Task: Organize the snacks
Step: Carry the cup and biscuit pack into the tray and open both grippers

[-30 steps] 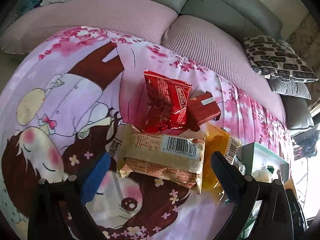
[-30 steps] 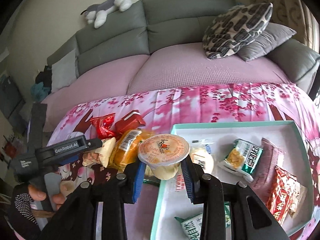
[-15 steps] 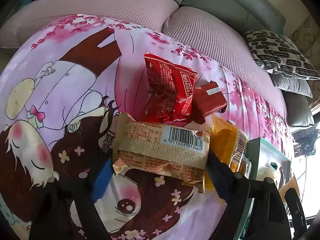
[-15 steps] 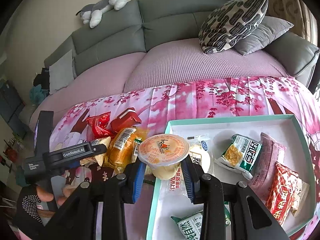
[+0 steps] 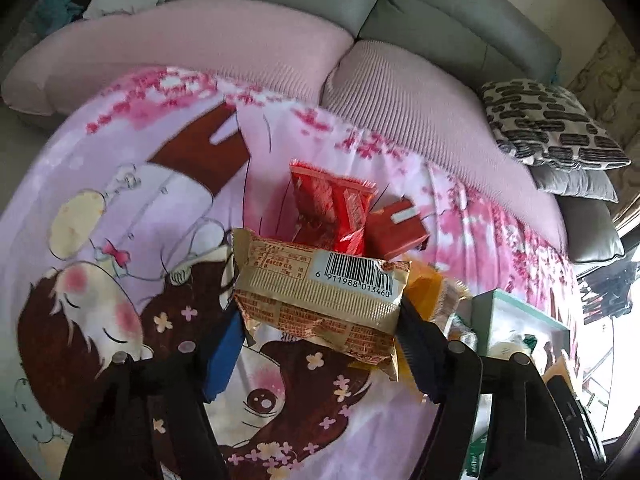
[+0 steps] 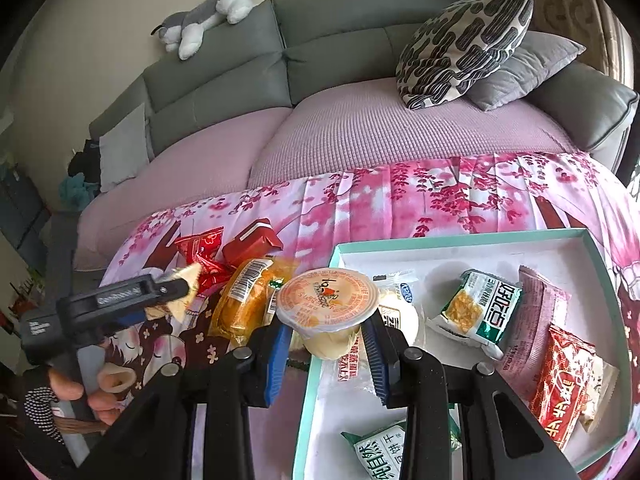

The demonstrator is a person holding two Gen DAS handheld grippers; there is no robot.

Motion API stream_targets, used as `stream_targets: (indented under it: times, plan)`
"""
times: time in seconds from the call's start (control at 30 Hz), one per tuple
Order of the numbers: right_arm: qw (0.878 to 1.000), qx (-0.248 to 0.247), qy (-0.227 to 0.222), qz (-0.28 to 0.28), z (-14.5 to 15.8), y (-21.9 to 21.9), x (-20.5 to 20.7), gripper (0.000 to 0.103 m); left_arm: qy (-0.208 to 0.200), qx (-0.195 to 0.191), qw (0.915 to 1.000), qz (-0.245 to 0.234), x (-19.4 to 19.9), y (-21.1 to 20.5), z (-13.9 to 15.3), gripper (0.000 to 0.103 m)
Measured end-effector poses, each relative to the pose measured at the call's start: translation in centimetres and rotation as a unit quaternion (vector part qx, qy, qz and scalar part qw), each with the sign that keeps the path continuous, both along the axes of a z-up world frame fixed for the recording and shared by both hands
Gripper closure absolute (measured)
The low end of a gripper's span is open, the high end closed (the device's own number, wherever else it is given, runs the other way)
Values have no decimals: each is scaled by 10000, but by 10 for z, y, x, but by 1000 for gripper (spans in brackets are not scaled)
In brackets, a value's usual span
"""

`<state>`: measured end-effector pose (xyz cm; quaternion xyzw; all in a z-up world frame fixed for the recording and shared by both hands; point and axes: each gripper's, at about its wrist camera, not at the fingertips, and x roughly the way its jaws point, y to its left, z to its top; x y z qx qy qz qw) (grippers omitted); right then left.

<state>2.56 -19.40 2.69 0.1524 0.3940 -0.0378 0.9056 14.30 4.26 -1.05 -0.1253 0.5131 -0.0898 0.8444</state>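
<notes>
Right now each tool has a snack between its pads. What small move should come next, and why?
Probably lower the right tool into the teal box and release the jelly cup. It is gripped just over the box's near left edge, above other packets. The left tool is closing on the beige barcode packet, so it can follow afterwards.

The beige snack pack covers most of the orange packet behind it. The green biscuit pack gets chopped by the bottom edge (label half gone). The red packet print's too blurry to read.
</notes>
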Motion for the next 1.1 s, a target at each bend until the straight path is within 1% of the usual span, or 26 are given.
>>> stream_targets:
  times: [0.1,0.2,0.37,0.5,0.63,0.7,0.8,0.93,1.1]
  plan:
    - [9999,58,-22,-121,2,-9,-3,66,-200,10,9998,-98,-5,-8,14,30]
    - [9993,134,-45,-335,2,-26,-8,66,-416,-9,9987,-303,-14,-23,29,30]
    - [9957,277,-49,-880,3,-67,-21,66,-744,-13,9935,-862,-29,-65,53,30]
    - [9899,324,-49,-1381,2,-103,-36,66,-859,-7,9866,-1385,-43,-106,61,30]
    - [9820,359,-43,-1856,2,-140,-54,66,-901,75,9758,-1993,-63,-151,58,30]
    - [9786,366,-26,-2023,1,-154,-59,66,-954,145,9701,-2225,-73,-170,56,30]
    - [9740,414,13,-2228,-5,-172,-66,66,-948,240,9639,-2475,-82,-191,48,30]
    - [9711,458,120,-2337,-17,-188,-67,66,-847,279,9604,-2640,-86,-208,36,30]
    - [9694,482,291,-2389,-34,-196,-63,66,-808,334,9586,-2711,-87,-220,26,30]
